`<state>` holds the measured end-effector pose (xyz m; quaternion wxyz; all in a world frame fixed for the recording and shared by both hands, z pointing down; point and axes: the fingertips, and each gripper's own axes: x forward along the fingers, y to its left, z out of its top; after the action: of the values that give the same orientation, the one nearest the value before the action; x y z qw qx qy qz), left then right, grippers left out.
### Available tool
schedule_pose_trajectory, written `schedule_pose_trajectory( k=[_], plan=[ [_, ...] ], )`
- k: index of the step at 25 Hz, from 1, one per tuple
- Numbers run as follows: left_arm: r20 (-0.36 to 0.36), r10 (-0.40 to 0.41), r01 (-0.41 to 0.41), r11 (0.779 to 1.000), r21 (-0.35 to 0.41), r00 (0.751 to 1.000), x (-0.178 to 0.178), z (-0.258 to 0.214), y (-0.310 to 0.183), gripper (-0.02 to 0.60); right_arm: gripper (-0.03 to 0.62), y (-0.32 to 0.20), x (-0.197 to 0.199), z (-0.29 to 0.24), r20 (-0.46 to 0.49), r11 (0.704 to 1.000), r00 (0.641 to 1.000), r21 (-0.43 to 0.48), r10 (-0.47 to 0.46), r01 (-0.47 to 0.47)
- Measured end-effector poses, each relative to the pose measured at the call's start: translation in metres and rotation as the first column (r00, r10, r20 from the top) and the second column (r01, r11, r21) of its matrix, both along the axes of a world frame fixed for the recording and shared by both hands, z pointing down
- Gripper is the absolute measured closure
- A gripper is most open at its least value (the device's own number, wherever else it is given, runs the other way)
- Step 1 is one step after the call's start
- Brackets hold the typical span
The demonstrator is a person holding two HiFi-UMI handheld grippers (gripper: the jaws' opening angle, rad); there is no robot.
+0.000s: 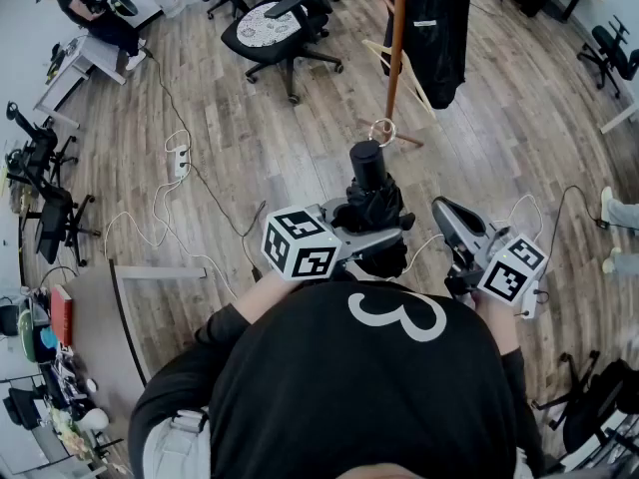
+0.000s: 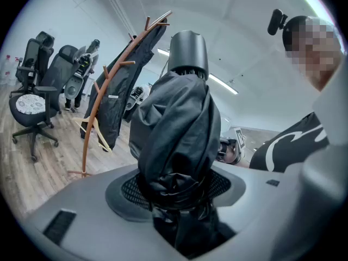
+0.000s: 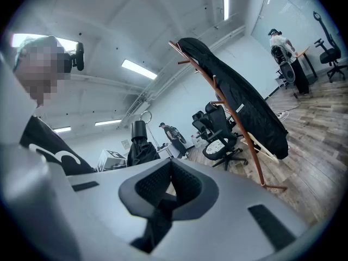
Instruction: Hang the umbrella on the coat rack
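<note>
Umbrella (image 1: 371, 200): black, folded compact, fabric bunched, cylindrical handle end up w/ a small ring (image 1: 382, 130) on top. Left hand-held gripper (image 1: 367, 239) pinches it round the bunched fabric, upright. Right hand-held gripper (image 3: 167, 192) is pressed together, empty, just beside. Umbrella hangs off nothing yet, held short of the coat rack (image 1: 397, 48) base. Wood floor (image 1: 250, 158). Dark garment bag (image 1: 439, 28) + wooden hanger (image 1: 407, 76) on rack, office chair (image 1: 280, 28) near it.

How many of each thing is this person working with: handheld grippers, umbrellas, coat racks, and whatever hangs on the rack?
Grippers: 2, left gripper and right gripper
Umbrella: 1
Coat rack: 1
Black garment on the rack: 1
Wooden hanger: 1
Total: 6
</note>
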<state>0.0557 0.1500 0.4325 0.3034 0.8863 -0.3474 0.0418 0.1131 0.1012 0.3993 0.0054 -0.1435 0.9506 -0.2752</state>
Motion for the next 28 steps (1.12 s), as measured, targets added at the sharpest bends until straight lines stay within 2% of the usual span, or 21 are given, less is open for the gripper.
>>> schedule_pose_trajectory(
  k=[11,28],
  plan=[
    [0.026,-0.016,0.016,1.000,0.009,1.000,0.009,-0.013,-0.008,0.310,0.566,-0.010,0.013,-0.017,0.029,0.999,0.999,0.034,0.026,-0.027],
    [0.042,0.000,-0.002,1.000,0.031,0.999,0.006,-0.013,-0.045,0.310,0.566,-0.041,0.003,-0.016,0.018,0.998,1.000,0.054,0.024,-0.025]
  ],
)
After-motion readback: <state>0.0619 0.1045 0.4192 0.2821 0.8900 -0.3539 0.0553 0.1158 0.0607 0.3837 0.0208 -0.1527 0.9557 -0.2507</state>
